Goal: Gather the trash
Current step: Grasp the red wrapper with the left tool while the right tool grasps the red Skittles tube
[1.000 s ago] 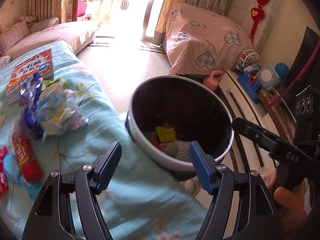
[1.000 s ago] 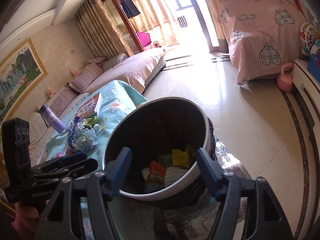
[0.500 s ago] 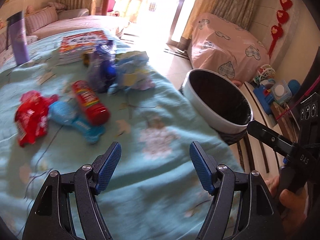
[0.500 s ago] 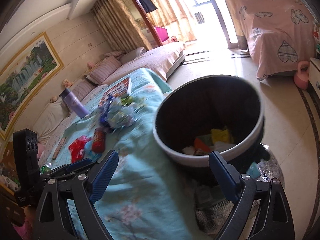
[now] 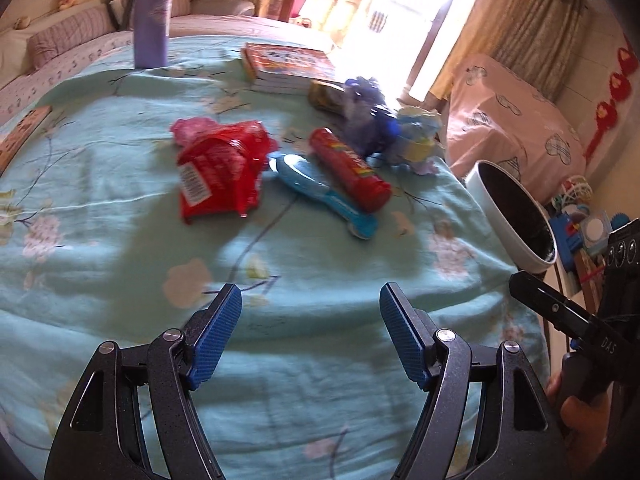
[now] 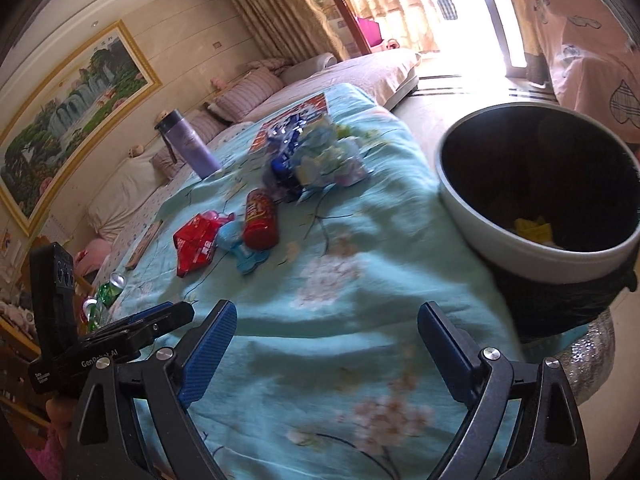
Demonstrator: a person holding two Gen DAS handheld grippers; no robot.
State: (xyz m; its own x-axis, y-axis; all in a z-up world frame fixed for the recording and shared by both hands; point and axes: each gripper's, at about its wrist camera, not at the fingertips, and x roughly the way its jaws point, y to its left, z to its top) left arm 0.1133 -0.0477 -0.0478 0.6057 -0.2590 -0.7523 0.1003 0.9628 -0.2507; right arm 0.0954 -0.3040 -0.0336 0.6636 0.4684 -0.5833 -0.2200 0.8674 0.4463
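Trash lies in the middle of the light-blue flowered cloth [image 5: 120,208]: a crumpled red wrapper [image 5: 220,168] [image 6: 196,240], a red tube can [image 5: 350,168] [image 6: 261,220], a light-blue plastic piece [image 5: 324,192] [image 6: 236,240] and a clump of blue and pale wrappers [image 5: 384,128] [image 6: 316,156]. The bin [image 5: 516,216] [image 6: 540,200], white-rimmed with a black liner, stands off the cloth's right edge with yellow scraps inside. My left gripper [image 5: 310,324] hangs open and empty over bare cloth, short of the trash. My right gripper [image 6: 326,340] is open too, nothing between its fingers.
A purple flask [image 5: 151,16] [image 6: 188,144] and a stack of books [image 5: 288,64] stand at the cloth's far side. A sofa with striped cushions [image 6: 256,88] runs behind. A pink covered chair [image 5: 512,120] and toys [image 5: 580,216] sit beyond the bin. Green cans [image 6: 106,292] lie far left.
Both grippers swung left, away from the bin and over the cloth; the trash pile now lies ahead. The right gripper's jaws spread wider than a second ago.
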